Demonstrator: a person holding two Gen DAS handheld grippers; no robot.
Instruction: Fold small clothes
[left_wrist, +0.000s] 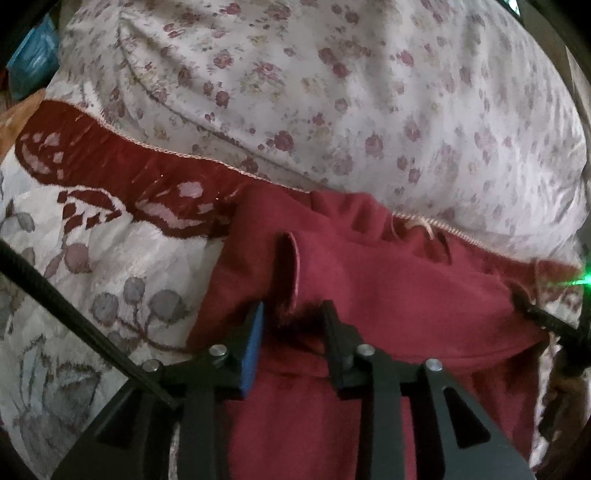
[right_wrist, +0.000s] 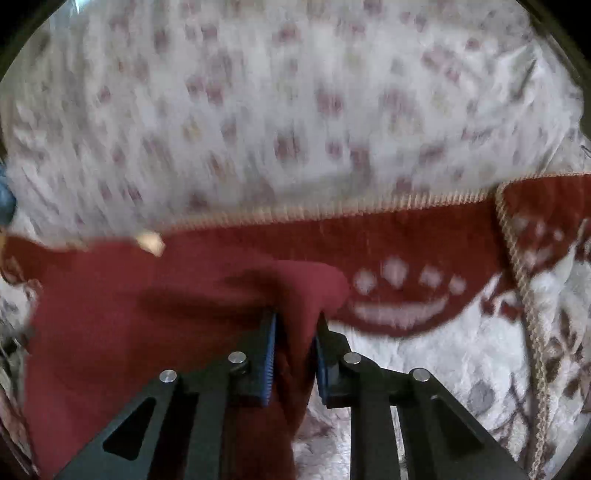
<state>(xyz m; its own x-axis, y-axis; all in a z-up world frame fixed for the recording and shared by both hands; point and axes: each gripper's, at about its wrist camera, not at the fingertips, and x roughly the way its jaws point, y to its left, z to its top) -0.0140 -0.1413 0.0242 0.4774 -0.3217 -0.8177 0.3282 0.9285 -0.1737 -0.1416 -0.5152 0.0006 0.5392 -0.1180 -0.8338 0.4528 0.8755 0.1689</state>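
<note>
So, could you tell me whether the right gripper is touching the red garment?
Touching. In the right wrist view, the right gripper has a fold of the red garment pinched between its fingers, the cloth filling the space between both blue pads.

Plain maroon garment (left_wrist: 388, 295), white sheet (left_wrist: 332, 92) with purple flowers, cream blanket (left_wrist: 92, 258) with dark-red patterned border, blue gripper pads (left_wrist: 253, 347)

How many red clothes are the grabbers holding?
1: a single red garment lying on the patterned blanket. The left gripper pinches one part, the right gripper another. Others may be hidden out of view.
</note>
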